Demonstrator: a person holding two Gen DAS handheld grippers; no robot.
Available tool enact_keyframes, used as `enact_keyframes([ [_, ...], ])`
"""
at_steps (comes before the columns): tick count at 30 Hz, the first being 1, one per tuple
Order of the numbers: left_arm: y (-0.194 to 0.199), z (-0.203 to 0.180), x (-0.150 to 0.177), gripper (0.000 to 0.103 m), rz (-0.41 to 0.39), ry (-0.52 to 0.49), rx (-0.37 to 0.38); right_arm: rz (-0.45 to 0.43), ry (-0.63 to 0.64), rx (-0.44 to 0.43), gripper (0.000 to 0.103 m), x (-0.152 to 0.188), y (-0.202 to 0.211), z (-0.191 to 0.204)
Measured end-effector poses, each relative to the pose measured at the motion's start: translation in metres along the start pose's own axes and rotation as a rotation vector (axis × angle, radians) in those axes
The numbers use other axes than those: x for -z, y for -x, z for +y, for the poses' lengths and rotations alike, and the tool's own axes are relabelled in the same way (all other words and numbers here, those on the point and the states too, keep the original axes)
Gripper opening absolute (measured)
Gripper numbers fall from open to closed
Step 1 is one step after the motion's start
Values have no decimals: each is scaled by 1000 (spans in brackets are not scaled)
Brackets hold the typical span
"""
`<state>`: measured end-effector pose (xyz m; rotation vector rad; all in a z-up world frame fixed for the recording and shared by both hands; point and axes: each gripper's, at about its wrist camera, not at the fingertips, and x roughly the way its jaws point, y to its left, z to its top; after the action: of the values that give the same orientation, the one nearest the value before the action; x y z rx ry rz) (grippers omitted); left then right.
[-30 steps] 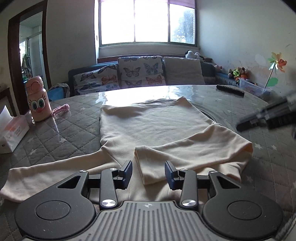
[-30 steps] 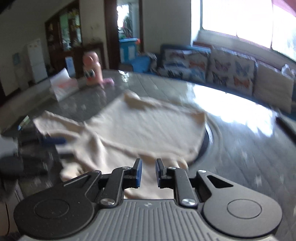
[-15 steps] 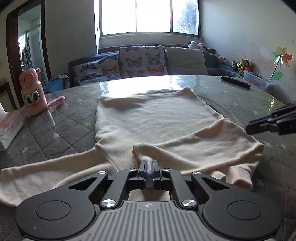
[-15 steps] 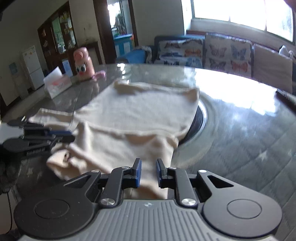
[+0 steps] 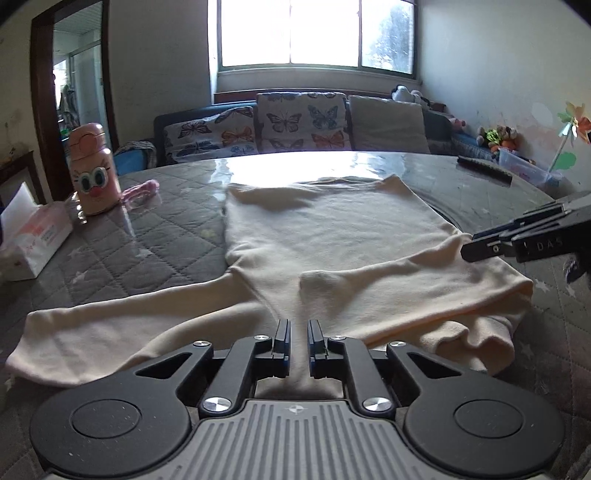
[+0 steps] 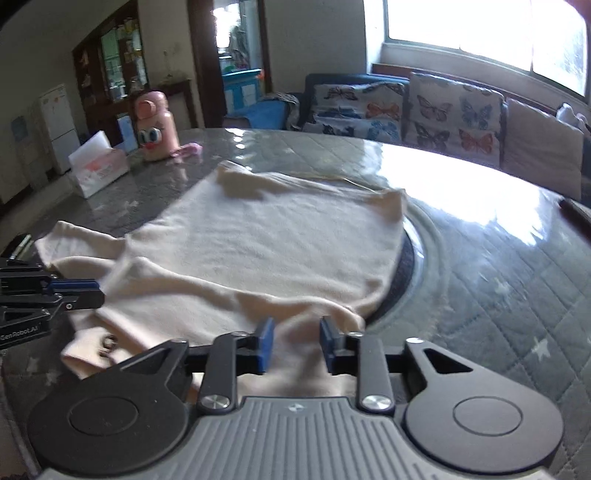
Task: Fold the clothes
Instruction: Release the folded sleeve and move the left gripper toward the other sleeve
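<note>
Two grippers frame what we see, one at the bottom of each view. Our left gripper [image 5: 297,332] sits low in the middle of the left wrist frame, its jaws drawn close with a narrow gap between them and no cloth caught in that gap; cream fabric lies just beyond and under the tips. Our right gripper [image 6: 293,341] fills the bottom centre of the right wrist frame with its jaws parted, the cloth showing between the blue pads [image 6: 265,343], which hold nothing.

We find the cream long-sleeved top [image 5: 325,236] spread flat across the middle of the frame on the grey quilted table [image 5: 147,236]. One sleeve [image 5: 122,321] stretches out toward the lower left of the left wrist frame, while the other sleeve [image 5: 399,284] is folded across the body, its cuff ending near centre frame.

At the upper left we see a pink cartoon bottle [image 5: 94,170] standing upright, with a tissue box [image 5: 31,240] nearer the left edge. Butterfly cushions [image 5: 299,123] line the sofa below the bright window [image 5: 314,33] at the top, and a dark remote [image 5: 484,171] lies at the right
</note>
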<state>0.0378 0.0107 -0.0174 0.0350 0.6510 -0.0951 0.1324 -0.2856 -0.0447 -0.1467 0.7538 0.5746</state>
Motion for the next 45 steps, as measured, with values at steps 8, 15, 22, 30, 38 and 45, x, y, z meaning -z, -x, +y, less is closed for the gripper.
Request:
enact_keyframes([
  [8,31,67,18,30,-2,175,-167,18,125,-115,28,-12,-25,65],
  [15,45,131,27,46,12,319,-388,45,236,-159,29,-15,-49,111],
  [22,29,168,25,46,35,417,-485,34,286,-150,31,-16,-47,124],
  [30,14,183,14,7,18,448,-489,17,274,-149,34,-13,-25,117],
  [38,43,139,-64,6,-199,331,-385,-15,210,-125,34,-4,1,94],
  [45,54,31,-104,6,-303,115,-113,-60,106,-68,34,3,23,56],
])
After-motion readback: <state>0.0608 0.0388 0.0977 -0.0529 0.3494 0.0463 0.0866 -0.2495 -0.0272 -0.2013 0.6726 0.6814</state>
